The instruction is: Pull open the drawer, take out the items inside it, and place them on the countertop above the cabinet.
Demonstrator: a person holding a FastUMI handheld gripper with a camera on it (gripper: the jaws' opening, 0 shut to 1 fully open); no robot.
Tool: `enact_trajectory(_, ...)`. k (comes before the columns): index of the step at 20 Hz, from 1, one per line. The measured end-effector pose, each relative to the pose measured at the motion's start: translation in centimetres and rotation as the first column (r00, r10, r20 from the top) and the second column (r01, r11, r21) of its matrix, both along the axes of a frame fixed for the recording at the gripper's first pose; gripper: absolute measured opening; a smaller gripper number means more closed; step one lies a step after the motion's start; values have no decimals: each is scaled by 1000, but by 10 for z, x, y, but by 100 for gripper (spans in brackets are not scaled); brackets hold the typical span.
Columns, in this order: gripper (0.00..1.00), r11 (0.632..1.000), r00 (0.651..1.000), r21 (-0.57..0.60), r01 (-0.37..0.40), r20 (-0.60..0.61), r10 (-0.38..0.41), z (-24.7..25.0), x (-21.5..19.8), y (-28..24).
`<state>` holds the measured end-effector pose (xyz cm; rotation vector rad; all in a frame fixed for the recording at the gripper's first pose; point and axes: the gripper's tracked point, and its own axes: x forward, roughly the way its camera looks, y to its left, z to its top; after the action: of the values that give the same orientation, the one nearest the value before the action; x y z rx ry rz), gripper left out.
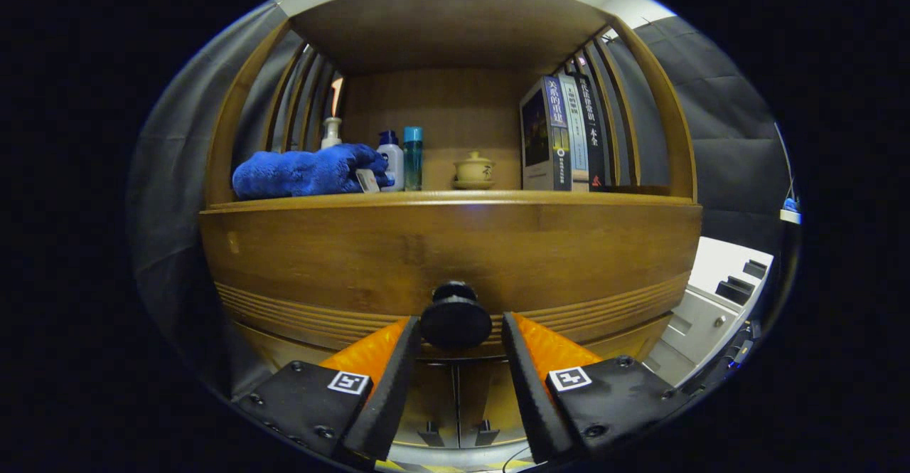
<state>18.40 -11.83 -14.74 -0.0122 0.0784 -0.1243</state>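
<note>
1. Here the gripper (pixel 455 327) stands open, its fingers either side of the black knob (pixel 456 320) on the closed drawer (pixel 448 252), apparently not pressing it.
2. A shallow pinch could slip off the round knob when pulled.
3. On the countertop (pixel 455 199) a blue towel (pixel 302 171), bottles (pixel 402 158), a lidded cup (pixel 474 171) and books (pixel 561 135) crowd the space.

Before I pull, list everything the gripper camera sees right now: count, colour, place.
drawer: one, brown wood, shut, just ahead of the fingers
knob: one, black, on the drawer front, between the fingertips, a small gap each side
countertop: one, brown wood, above the drawer
towel: one, blue, on the countertop, beside the bottles
bottles: three; cream pump behind the towel, white with blue cap, teal
lidded cup: one, cream, mid countertop
books: about three, upright, dark and pale spines, far side from the towel
white cabinet: one, beside the wooden cabinet
gripper: one, orange fingers with black pads, open around the knob
</note>
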Motion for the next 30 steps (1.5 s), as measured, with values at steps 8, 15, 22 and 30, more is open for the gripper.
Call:
enact_trajectory(8, 51, 999, 1000, -31, -12, 3, 12, 2, 5, 2)
enact_trajectory(15, 37, 1000, 1000, 10, -4, -29, 4, 4, 0, 3)
enact_trajectory(22, 36, 1000, 999, -8, -23, -41, 23, 3, -42, 6)
enact_trajectory(30, 37, 1000, 997, -9, -15, -73, 14, 0, -89, 12)
